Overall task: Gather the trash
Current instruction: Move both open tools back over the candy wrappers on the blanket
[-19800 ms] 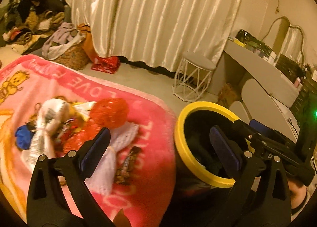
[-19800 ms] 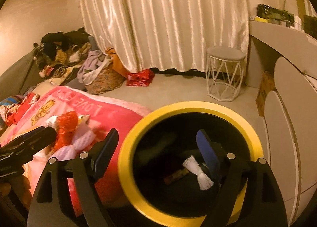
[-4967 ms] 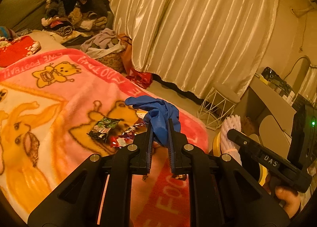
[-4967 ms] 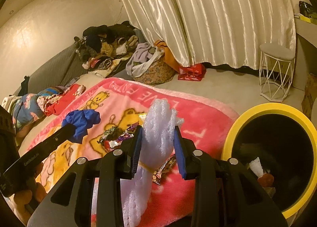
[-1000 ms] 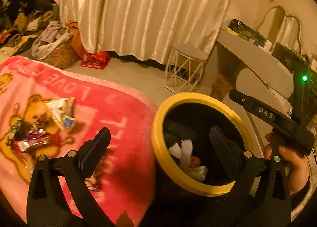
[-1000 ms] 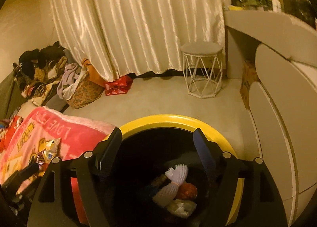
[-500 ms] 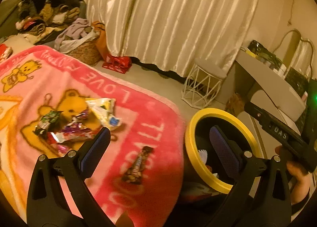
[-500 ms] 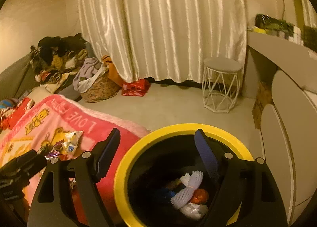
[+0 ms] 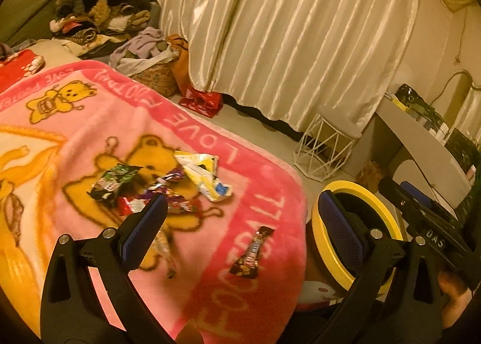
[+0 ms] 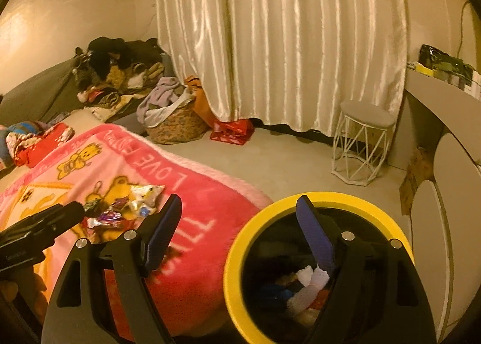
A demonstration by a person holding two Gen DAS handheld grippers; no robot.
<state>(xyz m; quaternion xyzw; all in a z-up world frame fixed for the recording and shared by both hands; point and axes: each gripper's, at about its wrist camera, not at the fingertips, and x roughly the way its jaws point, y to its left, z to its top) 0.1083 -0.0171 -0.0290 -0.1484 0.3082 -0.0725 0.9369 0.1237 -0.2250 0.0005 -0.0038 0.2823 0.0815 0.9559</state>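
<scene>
Left wrist view: left gripper (image 9: 240, 217) wide open, empty, now swung off the yellow-rimmed black round bin (image 9: 327, 256) and back over the pink teddy-bear fleece blanket (image 9: 90, 121). Remaining trash there: cluster of crinkled foil snack wrappers (image 9: 162, 184), plus brown chocolate-bar wrapper (image 9: 251, 253) lying apart near blanket edge. Means last drop done, next pick likely the cluster. Bin half cut off behind right finger, contents unseen.

Right wrist view: right gripper (image 10: 240, 229) wide open, nothing held, no longer centred over bin; blanket back in frame. Bin holds white foam piece (image 10: 309, 281) and other bits, too dark to identify. Chocolate-bar wrapper not visible; wrapper cluster partly hidden behind left gripper's black body.
</scene>
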